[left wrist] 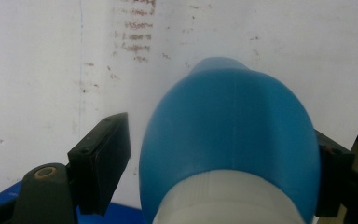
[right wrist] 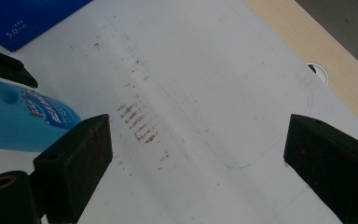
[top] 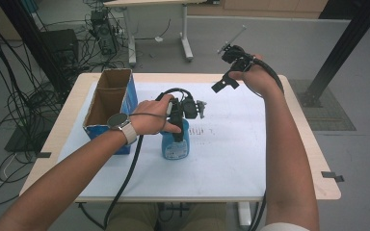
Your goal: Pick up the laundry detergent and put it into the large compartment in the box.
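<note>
A blue bottle [top: 176, 144] with a white label stands upright on the white mat [top: 231, 159], near the table's middle. My left gripper [top: 177, 126] comes down over its top. In the left gripper view the bottle [left wrist: 228, 135] sits between the jaws of my left gripper [left wrist: 219, 172]; the left pad [left wrist: 100, 163] stands a little off it and the right pad [left wrist: 333, 172] is at its side, so the gripper is open around it. My right gripper [top: 229, 67] is held high over the back right of the table. My right gripper [right wrist: 196, 158] is open, with nothing between its jaws.
An open blue cardboard box [top: 108, 106] stands at the table's left, close to the bottle. Faint brown marks [right wrist: 137, 123] stain the mat right of the bottle [right wrist: 23, 121]. A cable hole [right wrist: 318, 71] sits in the wooden tabletop. Cables lie on the floor at left.
</note>
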